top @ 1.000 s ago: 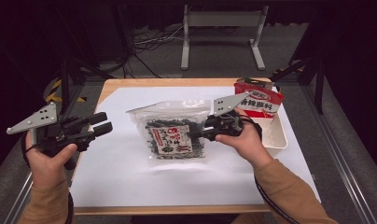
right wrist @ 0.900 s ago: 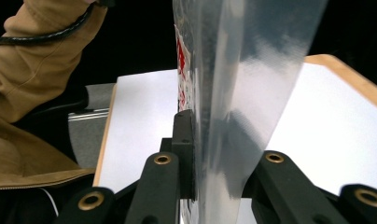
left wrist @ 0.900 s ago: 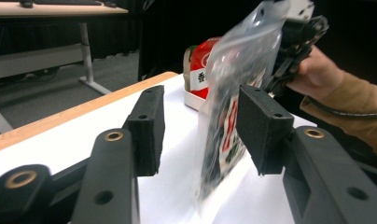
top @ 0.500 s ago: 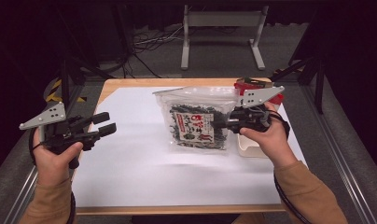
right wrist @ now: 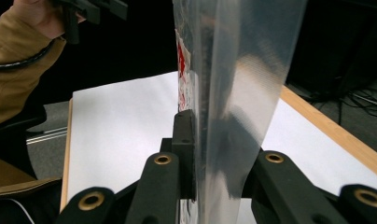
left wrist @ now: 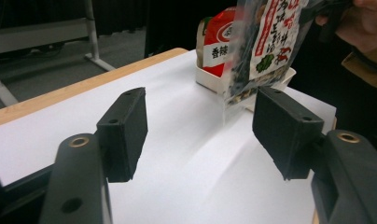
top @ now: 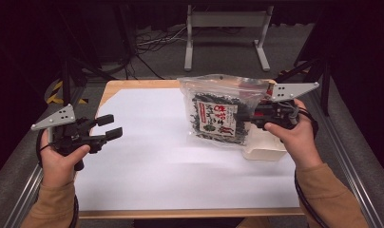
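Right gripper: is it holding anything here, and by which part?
Yes. The right gripper is clamped on the clear bag of dark dried food, gripping its side edge, with the bag hanging upright. The left gripper holds nothing.

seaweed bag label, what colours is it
White label with red and black characters plus a small green mark, on the clear bag; best in the high view.

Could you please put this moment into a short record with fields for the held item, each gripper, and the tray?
held item: clear bag of dark dried food with a red and white label, hanging upright above the table
right gripper: shut on the bag's edge, jaws clamped from both sides
left gripper: open, jaws have just been opening, nothing between them
white tray: at the table's right edge, beneath the bag
red packet: standing in the tray
surface: white sheet on a wooden table
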A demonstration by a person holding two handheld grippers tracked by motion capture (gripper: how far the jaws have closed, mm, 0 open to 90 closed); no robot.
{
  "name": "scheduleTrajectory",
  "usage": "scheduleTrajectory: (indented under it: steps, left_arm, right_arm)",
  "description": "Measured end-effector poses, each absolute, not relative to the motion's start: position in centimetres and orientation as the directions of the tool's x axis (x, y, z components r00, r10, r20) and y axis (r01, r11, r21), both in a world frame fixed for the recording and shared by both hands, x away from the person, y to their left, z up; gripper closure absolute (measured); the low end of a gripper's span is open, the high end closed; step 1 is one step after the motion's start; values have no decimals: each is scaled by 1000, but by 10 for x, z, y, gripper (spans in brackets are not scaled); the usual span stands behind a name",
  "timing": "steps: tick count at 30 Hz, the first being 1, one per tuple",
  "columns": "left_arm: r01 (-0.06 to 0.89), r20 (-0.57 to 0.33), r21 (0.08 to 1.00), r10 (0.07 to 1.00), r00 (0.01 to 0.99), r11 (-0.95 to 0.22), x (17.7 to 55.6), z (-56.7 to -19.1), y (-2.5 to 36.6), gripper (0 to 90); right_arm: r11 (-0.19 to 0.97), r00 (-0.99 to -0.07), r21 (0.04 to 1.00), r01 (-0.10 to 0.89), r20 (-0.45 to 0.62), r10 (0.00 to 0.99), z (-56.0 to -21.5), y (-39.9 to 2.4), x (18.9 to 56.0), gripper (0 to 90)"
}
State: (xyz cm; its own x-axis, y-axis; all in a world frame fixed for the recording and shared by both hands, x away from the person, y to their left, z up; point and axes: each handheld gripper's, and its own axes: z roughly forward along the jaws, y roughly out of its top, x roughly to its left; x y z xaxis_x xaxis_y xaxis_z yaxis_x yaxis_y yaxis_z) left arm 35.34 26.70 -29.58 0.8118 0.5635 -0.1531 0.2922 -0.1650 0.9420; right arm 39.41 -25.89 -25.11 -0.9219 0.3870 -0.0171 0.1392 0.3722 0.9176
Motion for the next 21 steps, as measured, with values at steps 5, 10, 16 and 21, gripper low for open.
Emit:
scheduleTrajectory:
  steps: [5,10,16,21]
  left_arm:
    - [298,-154,939,567,809,-170,355,-298,267,322]
    - [307,-162,937,571,804,-167,357,-300,268,303]
    - [313,-167,936,577,799,-163,359,-302,269,282]
    - [325,-171,931,585,793,-167,360,-303,270,236]
  right_arm:
    - [366,-908,919,145,-23,418,-246,-272,394,764]
    - [360,-894,921,148,-31,447,-240,-285,393,764]
    - [351,-877,925,145,-44,478,-233,-298,391,764]
    - [344,-862,928,145,-53,505,-228,-310,389,764]
